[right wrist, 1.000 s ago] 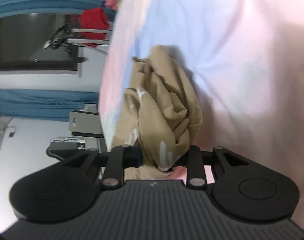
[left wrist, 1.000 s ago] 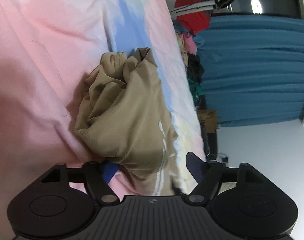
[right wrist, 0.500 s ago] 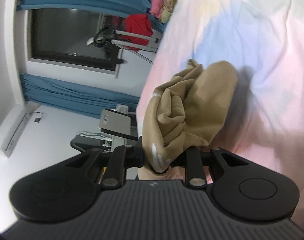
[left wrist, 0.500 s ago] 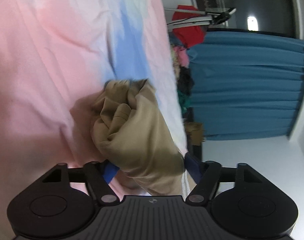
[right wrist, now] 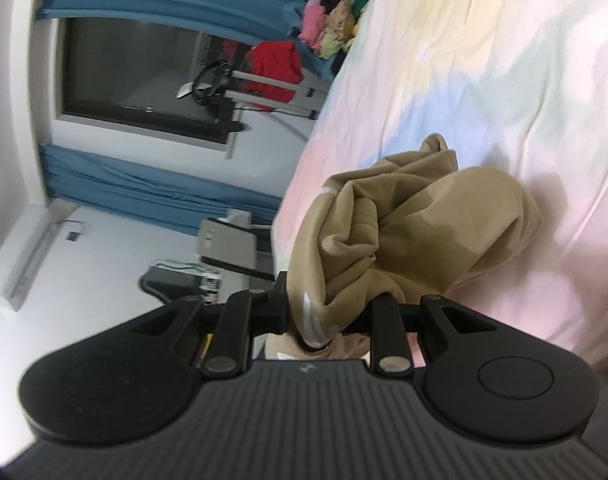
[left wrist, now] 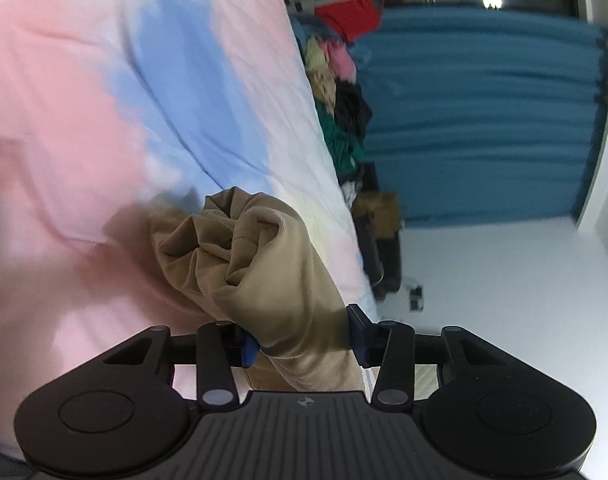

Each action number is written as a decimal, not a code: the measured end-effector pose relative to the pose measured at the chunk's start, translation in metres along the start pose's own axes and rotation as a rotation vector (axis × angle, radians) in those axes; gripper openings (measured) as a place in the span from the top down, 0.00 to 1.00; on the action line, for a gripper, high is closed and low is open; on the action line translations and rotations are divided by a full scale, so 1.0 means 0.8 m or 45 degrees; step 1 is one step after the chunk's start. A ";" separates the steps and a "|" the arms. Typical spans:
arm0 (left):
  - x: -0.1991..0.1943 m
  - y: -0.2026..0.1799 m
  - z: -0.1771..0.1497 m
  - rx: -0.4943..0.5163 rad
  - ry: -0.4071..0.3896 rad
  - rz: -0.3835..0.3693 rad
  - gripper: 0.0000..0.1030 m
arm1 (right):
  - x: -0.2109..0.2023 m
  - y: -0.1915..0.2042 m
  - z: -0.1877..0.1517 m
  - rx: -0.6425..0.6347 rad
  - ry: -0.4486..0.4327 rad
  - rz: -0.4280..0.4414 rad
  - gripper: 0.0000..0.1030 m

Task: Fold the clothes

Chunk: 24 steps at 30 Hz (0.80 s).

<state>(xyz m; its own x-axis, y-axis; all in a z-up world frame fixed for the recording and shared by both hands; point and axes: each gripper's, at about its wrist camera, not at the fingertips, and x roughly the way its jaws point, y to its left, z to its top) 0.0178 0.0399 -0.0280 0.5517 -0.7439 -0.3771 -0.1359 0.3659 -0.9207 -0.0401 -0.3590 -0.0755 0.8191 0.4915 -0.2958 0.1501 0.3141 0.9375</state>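
I was holding a tan garment [left wrist: 264, 272] bunched in both grippers above a bed with a pastel pink, blue and yellow sheet [left wrist: 84, 120]. In the left wrist view the cloth filled the lower centre of the frame, and my left gripper [left wrist: 302, 340] was clamped on a thick roll of it. In the right wrist view my right gripper [right wrist: 327, 312] was clenched on another fold at lower centre, beside a white printed stripe [right wrist: 309, 312]. The garment hung crumpled between the two grips, its far end near the sheet; I could not tell whether it touched.

I judged the fabric soft, light and limp, likely a little slippery, so it would sag wherever unsupported. Better holds would be a hem or shoulder seam, not the wad.

Both grippers were rolled sideways, so the bed stood nearly upright in frame. A pile of coloured clothes [left wrist: 335, 80] lay at upper right.
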 end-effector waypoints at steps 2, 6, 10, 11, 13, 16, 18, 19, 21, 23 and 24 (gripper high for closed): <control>0.029 -0.030 0.000 0.021 0.043 0.038 0.58 | 0.001 0.004 0.030 0.003 -0.012 -0.033 0.76; 0.112 -0.096 0.016 0.109 0.073 0.085 0.59 | 0.006 0.011 0.103 0.002 -0.087 -0.109 0.76; 0.219 -0.173 0.043 0.244 0.046 0.096 0.60 | 0.023 0.031 0.199 -0.060 -0.190 -0.182 0.76; 0.238 -0.192 0.045 0.265 0.048 0.087 0.60 | 0.027 0.036 0.224 -0.083 -0.226 -0.198 0.76; 0.285 -0.231 0.056 0.304 0.056 0.077 0.60 | 0.033 0.044 0.268 -0.113 -0.300 -0.219 0.76; 0.348 -0.275 0.069 0.431 0.039 0.050 0.60 | 0.044 0.045 0.317 -0.159 -0.397 -0.241 0.76; 0.380 -0.285 0.057 0.525 0.019 0.065 0.59 | 0.052 0.035 0.333 -0.242 -0.470 -0.276 0.76; 0.394 -0.277 0.050 0.541 0.024 0.082 0.59 | 0.056 0.026 0.337 -0.279 -0.502 -0.297 0.76; 0.427 -0.256 0.029 0.582 0.056 0.130 0.59 | 0.061 -0.010 0.342 -0.277 -0.522 -0.358 0.76; 0.450 -0.220 0.016 0.637 0.115 0.190 0.59 | 0.074 -0.062 0.336 -0.231 -0.473 -0.436 0.76; 0.457 -0.194 0.010 0.654 0.146 0.220 0.59 | 0.080 -0.086 0.329 -0.200 -0.434 -0.469 0.76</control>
<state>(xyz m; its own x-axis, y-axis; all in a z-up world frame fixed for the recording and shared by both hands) 0.2473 -0.2845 -0.0223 0.4597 -0.6948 -0.5531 0.2183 0.6921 -0.6880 0.1476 -0.5629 -0.1106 0.8651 0.0418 -0.4998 0.3987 0.5472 0.7359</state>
